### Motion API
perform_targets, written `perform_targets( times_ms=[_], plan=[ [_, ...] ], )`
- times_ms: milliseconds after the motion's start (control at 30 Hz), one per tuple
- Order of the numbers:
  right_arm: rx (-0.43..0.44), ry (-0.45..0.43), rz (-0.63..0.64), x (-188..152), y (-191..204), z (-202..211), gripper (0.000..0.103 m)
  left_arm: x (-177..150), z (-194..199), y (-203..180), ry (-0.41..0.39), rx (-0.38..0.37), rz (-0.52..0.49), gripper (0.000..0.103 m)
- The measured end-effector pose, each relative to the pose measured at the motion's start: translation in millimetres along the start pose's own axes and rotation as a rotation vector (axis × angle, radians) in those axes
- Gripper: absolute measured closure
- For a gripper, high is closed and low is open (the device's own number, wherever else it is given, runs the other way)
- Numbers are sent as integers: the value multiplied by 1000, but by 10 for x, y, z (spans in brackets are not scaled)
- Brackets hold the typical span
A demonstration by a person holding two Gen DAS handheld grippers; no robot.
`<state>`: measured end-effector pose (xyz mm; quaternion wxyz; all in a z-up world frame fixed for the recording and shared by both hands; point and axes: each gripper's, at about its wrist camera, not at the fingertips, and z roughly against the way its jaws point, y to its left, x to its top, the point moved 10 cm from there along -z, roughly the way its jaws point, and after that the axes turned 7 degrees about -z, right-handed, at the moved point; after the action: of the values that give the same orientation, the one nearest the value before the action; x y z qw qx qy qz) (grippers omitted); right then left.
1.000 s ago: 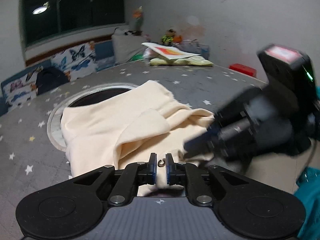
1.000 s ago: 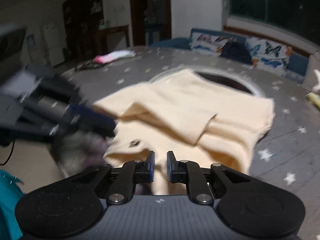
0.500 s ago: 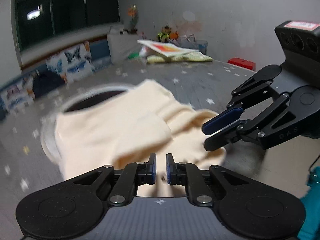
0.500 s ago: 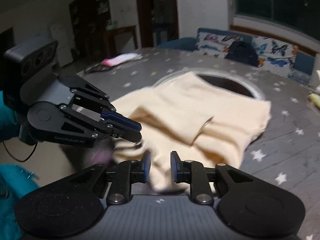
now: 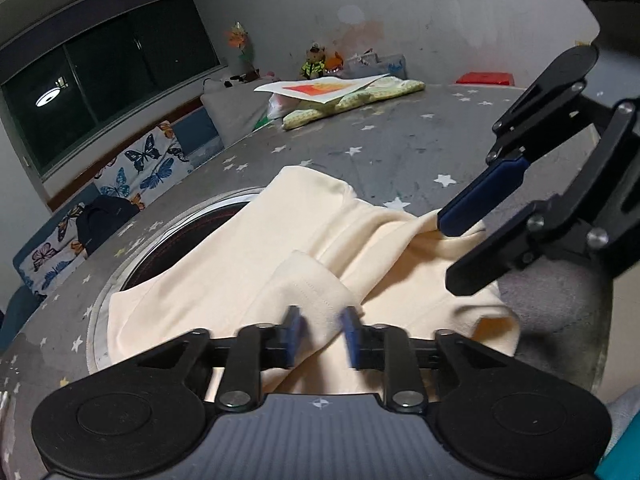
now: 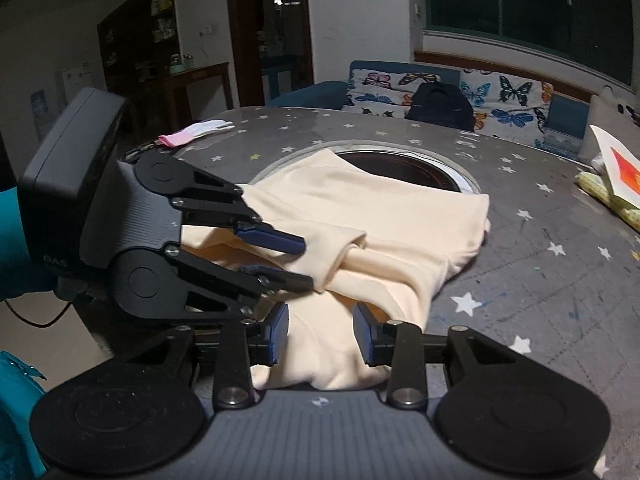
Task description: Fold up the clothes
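Note:
A cream garment [image 5: 248, 264] lies partly folded on the grey star-patterned table [image 5: 400, 148], one sleeve folded across its front. It also shows in the right wrist view [image 6: 392, 224]. My left gripper [image 5: 320, 334] is open just above the garment's near edge by the sleeve cuff; it shows in the right wrist view [image 6: 298, 260]. My right gripper [image 6: 320, 336] is open over the garment's near hem. It shows in the left wrist view [image 5: 452, 254], open above the garment's right corner. Neither holds cloth.
A round dark recess with a pale rim [image 6: 400, 164] lies in the table under the garment's far side. A pink and white cloth [image 6: 192, 136] lies far left. A paper on a green cloth [image 5: 344, 92] lies at the far edge. A butterfly-print sofa [image 6: 460, 96] stands behind.
Both grippers have opened from nearly shut. The garment has settled flat on the table near its front edge. The right gripper has drawn back to the right.

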<state>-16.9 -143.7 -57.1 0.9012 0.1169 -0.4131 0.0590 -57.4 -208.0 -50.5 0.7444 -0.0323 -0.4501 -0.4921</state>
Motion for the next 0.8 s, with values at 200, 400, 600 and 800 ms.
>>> perform_targets(
  times_ms=[200, 400, 600, 800],
  plan=[
    [-2, -6, 3, 14, 14, -27, 67, 29, 209, 262, -61, 13, 163, 99],
    [9, -13, 8, 53, 68, -96, 64, 37, 211, 85, -49, -8, 40, 92],
    [-1, -8, -4, 9, 16, -85, 62, 66, 60, -117, -33, -21, -73, 54],
    [-9, -16, -22, 3, -37, -66, 62, 100, -123, -79, -15, -42, -55, 63]
  ],
)
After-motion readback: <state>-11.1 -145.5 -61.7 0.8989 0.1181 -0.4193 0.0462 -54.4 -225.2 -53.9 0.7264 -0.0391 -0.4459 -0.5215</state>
